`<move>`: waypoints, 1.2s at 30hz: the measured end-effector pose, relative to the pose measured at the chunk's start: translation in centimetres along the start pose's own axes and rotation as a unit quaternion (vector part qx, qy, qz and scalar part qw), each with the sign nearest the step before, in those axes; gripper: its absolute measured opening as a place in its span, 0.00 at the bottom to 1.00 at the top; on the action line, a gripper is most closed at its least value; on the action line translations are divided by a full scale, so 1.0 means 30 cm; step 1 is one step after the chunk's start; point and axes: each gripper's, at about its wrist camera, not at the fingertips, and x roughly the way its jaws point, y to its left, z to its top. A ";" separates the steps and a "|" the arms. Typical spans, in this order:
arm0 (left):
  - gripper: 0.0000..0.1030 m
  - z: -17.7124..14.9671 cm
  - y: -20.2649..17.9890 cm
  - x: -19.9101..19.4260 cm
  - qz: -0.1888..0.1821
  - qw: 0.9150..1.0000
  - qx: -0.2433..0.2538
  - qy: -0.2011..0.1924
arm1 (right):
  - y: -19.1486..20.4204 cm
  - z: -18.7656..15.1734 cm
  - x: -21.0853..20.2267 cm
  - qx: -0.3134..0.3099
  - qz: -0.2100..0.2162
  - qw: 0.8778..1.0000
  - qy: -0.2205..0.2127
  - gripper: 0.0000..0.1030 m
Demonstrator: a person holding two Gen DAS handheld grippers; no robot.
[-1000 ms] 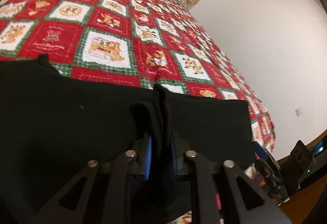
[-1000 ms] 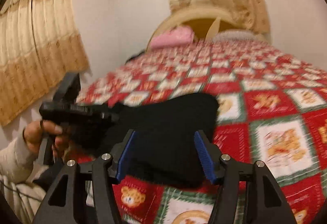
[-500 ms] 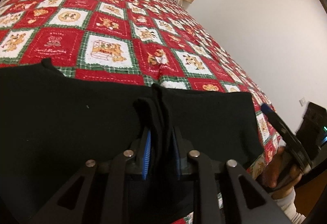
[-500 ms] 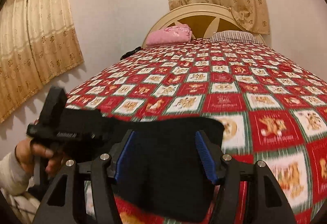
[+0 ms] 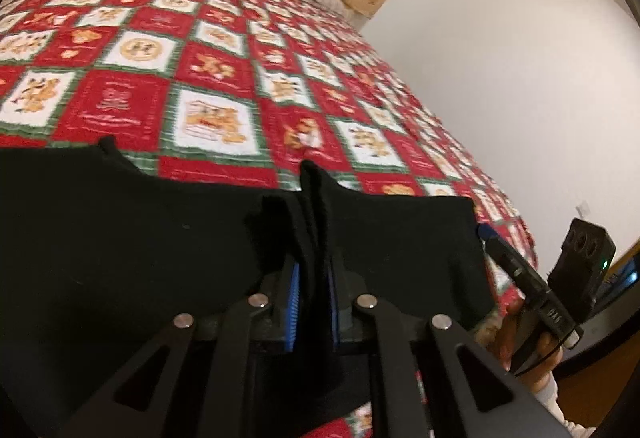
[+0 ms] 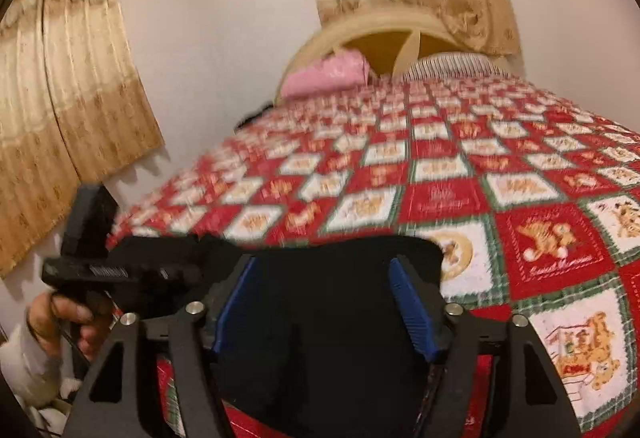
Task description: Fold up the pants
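**Black pants pinched at the near edge of a quilted bed**

Red-and-white patchwork quilt (image 5: 224, 86) covers the bed. Left gripper (image 5: 313, 302) is clamped on a raised fold of the black pants (image 5: 120, 238), which lie on the quilt's near edge. Right gripper (image 6: 326, 302) hovers over the pants with blue pads (image 6: 412, 310) spread apart. Farther off, a pink pillow (image 6: 324, 76) rests against the headboard (image 6: 376, 26).

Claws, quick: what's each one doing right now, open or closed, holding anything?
Left claw: closed, pinching a fold of the black pants.
Right claw: open, pants fabric lies between its pads, not gripped.
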 end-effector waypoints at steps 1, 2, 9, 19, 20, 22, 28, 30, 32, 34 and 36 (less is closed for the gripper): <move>0.12 -0.001 0.013 0.003 -0.001 1.000 -0.007 0.004 | -0.002 -0.008 0.012 0.002 -0.001 1.000 0.006 0.68; 0.12 -0.005 0.024 0.003 0.000 1.000 -0.010 0.007 | -0.003 -0.016 0.020 0.006 0.006 1.000 0.012 0.68; 0.13 -0.022 0.035 0.017 0.018 1.000 0.001 0.010 | 0.021 -0.029 0.071 -0.006 -0.012 0.999 0.049 0.68; 0.21 -0.035 0.023 0.019 0.034 0.999 0.022 0.010 | -0.035 0.036 0.123 0.006 -0.032 0.997 0.070 0.68; 0.26 -0.037 0.019 0.018 0.033 0.999 0.023 0.009 | -0.056 0.034 0.145 0.016 -0.028 0.996 0.083 0.68; 0.33 -0.043 0.012 0.003 0.036 0.999 0.028 0.006 | -0.071 0.042 0.116 0.030 -0.012 0.997 0.070 0.68; 0.68 -0.062 -0.001 -0.054 0.074 0.995 0.055 -0.023 | -0.032 0.011 -0.072 0.032 -0.012 0.999 0.022 0.68; 0.74 -0.070 0.001 -0.063 0.087 0.994 0.063 -0.027 | -0.002 -0.018 -0.101 0.016 -0.030 0.999 0.026 0.68; 0.74 -0.075 0.015 -0.071 0.088 0.994 0.057 -0.025 | 0.030 -0.063 -0.096 -0.012 -0.068 0.996 0.055 0.66; 0.74 -0.077 0.033 -0.089 0.089 0.994 0.049 -0.027 | 0.040 -0.120 -0.066 -0.026 -0.073 0.993 0.091 0.53; 0.74 -0.081 0.052 -0.117 0.094 0.994 0.046 -0.031 | 0.041 -0.152 -0.049 -0.042 -0.081 0.991 0.096 0.53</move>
